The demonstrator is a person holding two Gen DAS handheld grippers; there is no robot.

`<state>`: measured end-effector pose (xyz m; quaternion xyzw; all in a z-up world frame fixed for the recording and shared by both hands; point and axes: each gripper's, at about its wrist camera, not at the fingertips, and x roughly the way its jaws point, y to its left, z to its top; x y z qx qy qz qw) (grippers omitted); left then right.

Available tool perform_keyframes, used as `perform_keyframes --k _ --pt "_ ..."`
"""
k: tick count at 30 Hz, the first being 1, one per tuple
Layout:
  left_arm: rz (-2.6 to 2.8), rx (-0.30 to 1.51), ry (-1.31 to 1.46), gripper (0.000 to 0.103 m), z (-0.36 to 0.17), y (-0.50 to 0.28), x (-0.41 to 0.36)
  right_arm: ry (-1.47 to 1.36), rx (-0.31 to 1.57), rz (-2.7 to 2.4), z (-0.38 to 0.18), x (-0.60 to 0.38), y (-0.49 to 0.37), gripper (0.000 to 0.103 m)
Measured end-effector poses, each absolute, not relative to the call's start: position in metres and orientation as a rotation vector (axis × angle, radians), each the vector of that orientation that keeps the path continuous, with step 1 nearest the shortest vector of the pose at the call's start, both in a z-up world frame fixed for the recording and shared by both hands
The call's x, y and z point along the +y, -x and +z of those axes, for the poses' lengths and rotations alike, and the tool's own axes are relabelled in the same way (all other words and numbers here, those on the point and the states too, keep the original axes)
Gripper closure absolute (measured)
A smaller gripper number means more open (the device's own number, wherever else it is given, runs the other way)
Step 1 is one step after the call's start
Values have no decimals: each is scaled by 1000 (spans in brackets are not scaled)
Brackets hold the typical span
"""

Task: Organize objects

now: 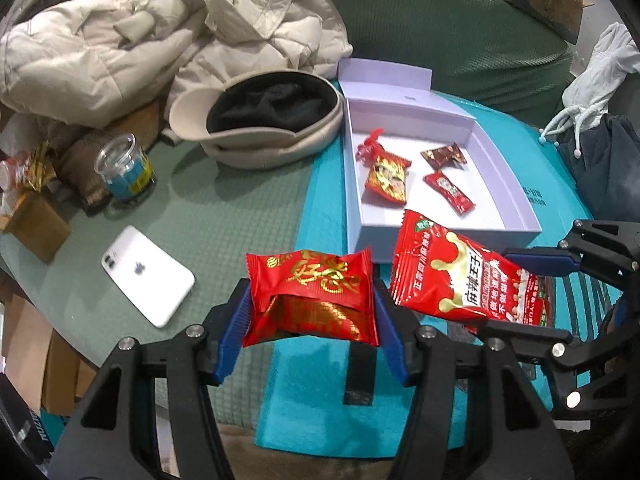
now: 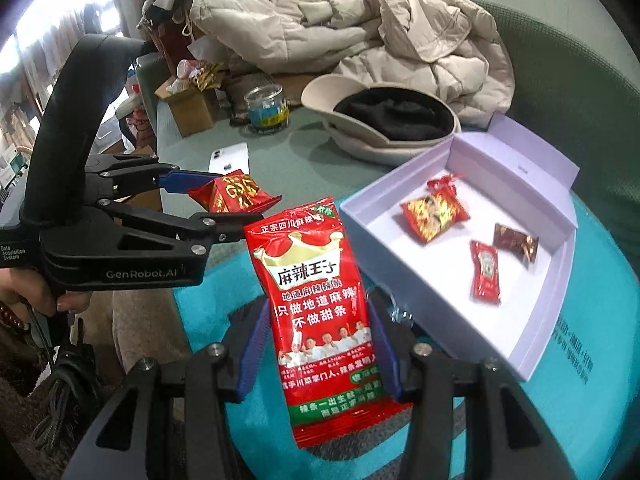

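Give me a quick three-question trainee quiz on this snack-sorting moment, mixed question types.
1. True or false: the left gripper is shut on the red-and-gold snack packet.
2. How many wrapped snacks already lie in the lavender box?
3. Multiple choice: what do the right gripper's fingers hold? A) a white phone B) the tall red spicy-strip pouch C) a glass jar

Key:
1. True; its blue fingers press both sides of the packet.
2. Four, as far as the views show: three red, one dark brown.
3. B; the white phone and the glass jar rest on the green cover.

Coat (image 1: 168,40), hat (image 1: 264,120) — phone (image 1: 148,276), jar (image 1: 124,168).
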<state>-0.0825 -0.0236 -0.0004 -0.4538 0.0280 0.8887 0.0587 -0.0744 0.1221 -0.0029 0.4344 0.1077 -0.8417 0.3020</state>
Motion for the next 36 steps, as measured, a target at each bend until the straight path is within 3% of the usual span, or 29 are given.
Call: perform_keyframes --k 13,36 --pt "2687 166 1332 46 15 113 -5 -1111 291 -2283 12 136 97 53" --pt "2511 278 1296 46 -5 148 79 -1247 244 -2427 1 211 107 53"
